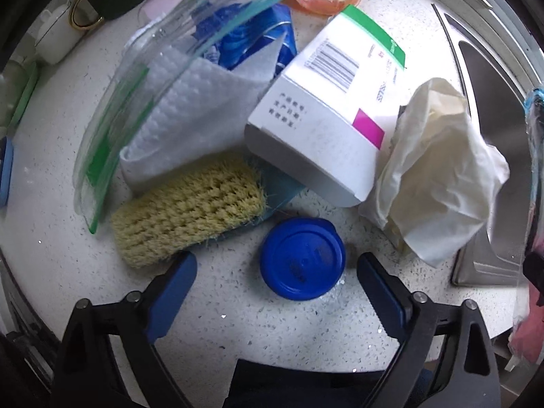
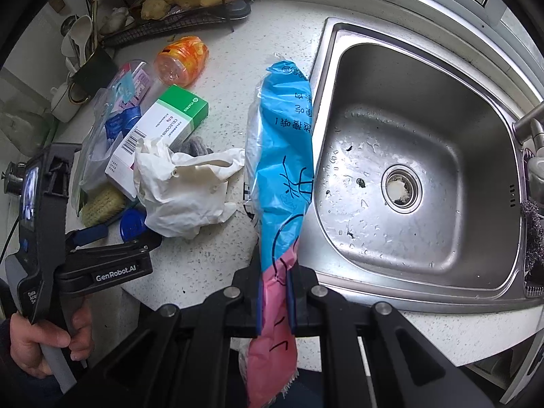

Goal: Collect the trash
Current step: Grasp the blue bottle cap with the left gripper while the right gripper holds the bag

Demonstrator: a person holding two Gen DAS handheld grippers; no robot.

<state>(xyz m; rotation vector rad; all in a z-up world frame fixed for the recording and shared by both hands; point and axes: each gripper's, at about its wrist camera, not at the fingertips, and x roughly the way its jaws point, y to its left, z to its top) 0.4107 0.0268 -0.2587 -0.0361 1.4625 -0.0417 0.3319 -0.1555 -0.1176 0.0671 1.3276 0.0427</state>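
Note:
My left gripper (image 1: 277, 265) points down at the white speckled counter (image 1: 238, 316) and stands open. A round blue lid (image 1: 302, 258) lies between its blue fingers, and neither pad touches it. In the right wrist view the same gripper (image 2: 122, 238) hangs over the lid (image 2: 132, 224), held by a person's hand (image 2: 37, 336). My right gripper (image 2: 275, 292) is shut on a blue and pink plastic bag (image 2: 285, 156), which stretches away over the counter beside the sink. A crumpled white tissue (image 1: 438, 170) and a white box with a green end (image 1: 326, 108) lie just beyond the lid.
A yellow scrub brush (image 1: 190, 210) lies left of the lid, touching a clear zip bag (image 1: 163, 102) holding paper towel and a blue wrapper. An orange plastic jar (image 2: 182, 59) lies farther back. The steel sink (image 2: 408, 170) is on the right; a wire rack (image 2: 176, 10) stands behind.

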